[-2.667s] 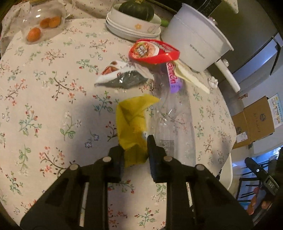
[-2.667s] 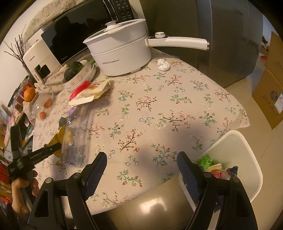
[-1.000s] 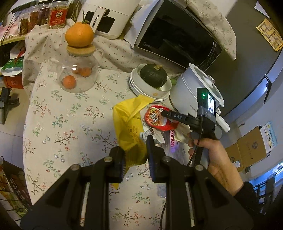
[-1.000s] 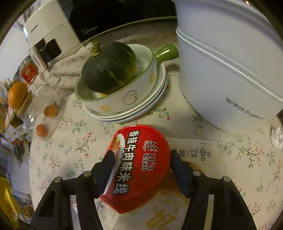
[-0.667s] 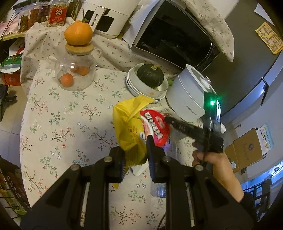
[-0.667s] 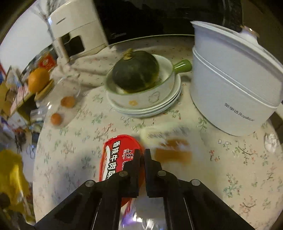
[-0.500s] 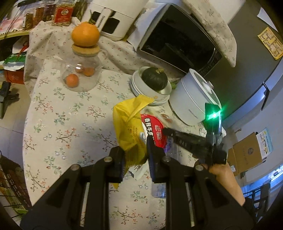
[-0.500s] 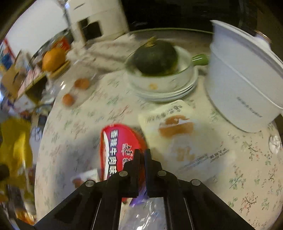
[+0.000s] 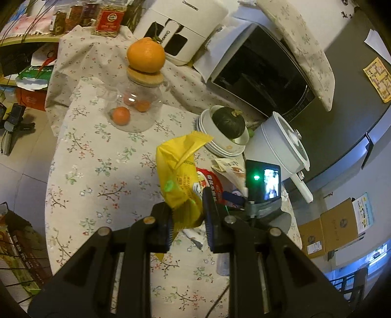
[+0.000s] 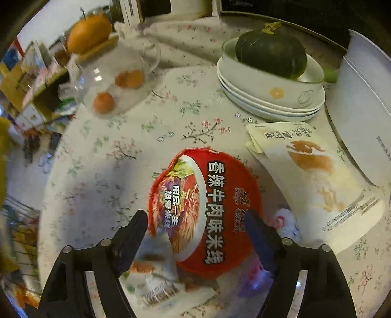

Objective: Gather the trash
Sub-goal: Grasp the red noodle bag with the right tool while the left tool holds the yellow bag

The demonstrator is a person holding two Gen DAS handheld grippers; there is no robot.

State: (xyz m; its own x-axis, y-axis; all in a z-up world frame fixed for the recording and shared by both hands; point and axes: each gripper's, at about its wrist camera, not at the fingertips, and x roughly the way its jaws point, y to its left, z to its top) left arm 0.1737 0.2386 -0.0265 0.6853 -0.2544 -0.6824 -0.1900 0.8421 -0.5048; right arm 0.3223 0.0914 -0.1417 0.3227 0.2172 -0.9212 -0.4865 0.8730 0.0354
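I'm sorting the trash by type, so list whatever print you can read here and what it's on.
"香辣牛肉味米线": red noodle lid.
"用户一生" (roughly, partly blurred): left part of the same lid.
Cream pouch: upside-down characters, too blurred to read.
White appliance: upside-down brand, looks like "CHANGHONG", unsure.
White pot: small side print, cut off, unreadable.
Yellow wrapper: print too small.
Jars: red labels unreadable.
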